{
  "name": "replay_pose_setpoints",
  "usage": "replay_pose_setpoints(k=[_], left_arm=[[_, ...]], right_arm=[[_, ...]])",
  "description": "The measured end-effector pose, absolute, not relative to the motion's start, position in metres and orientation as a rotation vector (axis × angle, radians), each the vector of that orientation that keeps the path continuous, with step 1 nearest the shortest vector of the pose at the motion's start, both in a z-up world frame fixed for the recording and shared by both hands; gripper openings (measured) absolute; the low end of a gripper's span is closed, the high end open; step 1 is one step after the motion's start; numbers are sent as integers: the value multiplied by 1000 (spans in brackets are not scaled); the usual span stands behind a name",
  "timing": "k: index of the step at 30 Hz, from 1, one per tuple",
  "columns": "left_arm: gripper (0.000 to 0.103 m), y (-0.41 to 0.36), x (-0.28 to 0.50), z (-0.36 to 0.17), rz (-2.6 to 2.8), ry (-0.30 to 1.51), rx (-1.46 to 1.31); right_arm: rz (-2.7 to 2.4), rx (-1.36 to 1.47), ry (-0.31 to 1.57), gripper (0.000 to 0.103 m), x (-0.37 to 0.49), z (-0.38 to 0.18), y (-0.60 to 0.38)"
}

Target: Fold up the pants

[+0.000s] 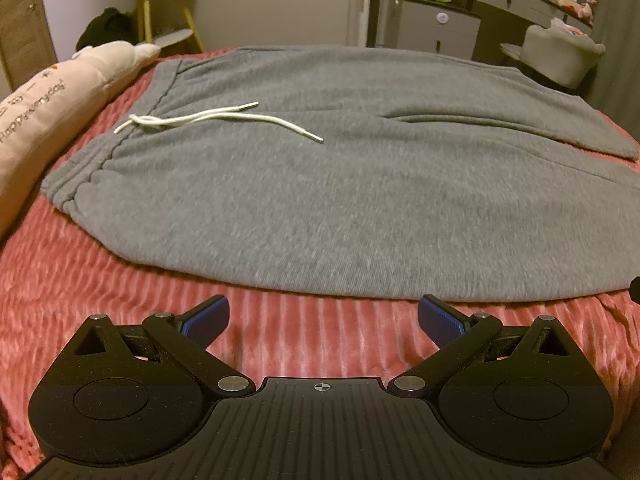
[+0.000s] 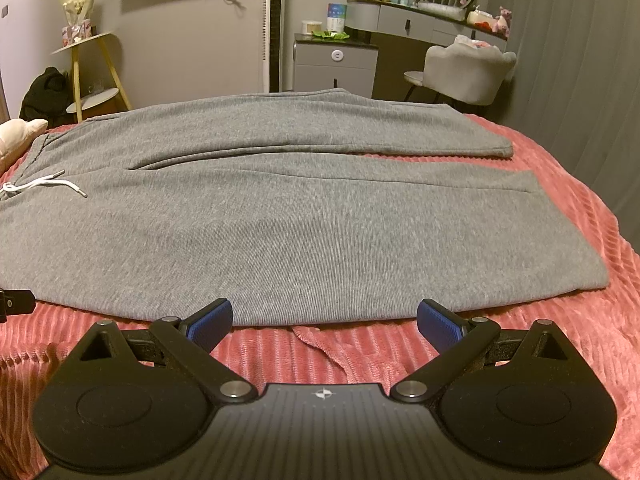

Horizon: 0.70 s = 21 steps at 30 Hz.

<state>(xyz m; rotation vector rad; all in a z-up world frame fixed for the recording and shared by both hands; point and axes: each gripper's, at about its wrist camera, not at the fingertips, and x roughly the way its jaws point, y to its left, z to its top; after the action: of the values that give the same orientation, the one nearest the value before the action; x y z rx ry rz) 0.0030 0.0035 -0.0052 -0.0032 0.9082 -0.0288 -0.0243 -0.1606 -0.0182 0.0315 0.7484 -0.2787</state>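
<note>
So the grey pants [image 1: 320, 184] are laid out flat on the bed, on top of a pink ribbed blanket [image 1: 100, 288]. Their long axis runs left to right across both frames: the elastic waistband [image 1: 86, 176] sits at the left side, and the leg cuffs [image 2: 560, 220] point toward the right. The two legs lie side by side, the far one [image 2: 320, 128] higher in the frame, the near one closest to the cameras, with a narrow gap between them out by the cuffs. A white drawstring [image 1: 224, 118] is sprawled loose over the fabric just right of the waistband.

The left gripper [image 1: 323, 316] is spread wide with nothing between its blue pads [image 1: 208, 318], sitting over the blanket just short of the near edge of the pants. The right gripper [image 2: 324, 318] is likewise wide open and empty, its pads right at the near edge of the closest leg; whether they touch the cloth is hard to tell.

A pink pillow [image 1: 48, 108] lies at the left of the frame beside the waistband.
</note>
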Motion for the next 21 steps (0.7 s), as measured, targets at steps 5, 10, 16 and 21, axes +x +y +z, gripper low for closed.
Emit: replay_pose_setpoints(k=[5,10,16,21], left_arm=[[103,4,3,-5,-29,909,-3],[103,4,3,-5,-29,910,-4],[103,4,3,-6,-27,911,-6],[103,4,3,-6,-27,913,-7]], right_arm=[[-278,40,748,99,-24,-18,-161],[-276,51,749,99,-24,-18,-163],[-276,52,749,99,-24,-18,-163],[-276,53,749,99,-24,-17,-163]])
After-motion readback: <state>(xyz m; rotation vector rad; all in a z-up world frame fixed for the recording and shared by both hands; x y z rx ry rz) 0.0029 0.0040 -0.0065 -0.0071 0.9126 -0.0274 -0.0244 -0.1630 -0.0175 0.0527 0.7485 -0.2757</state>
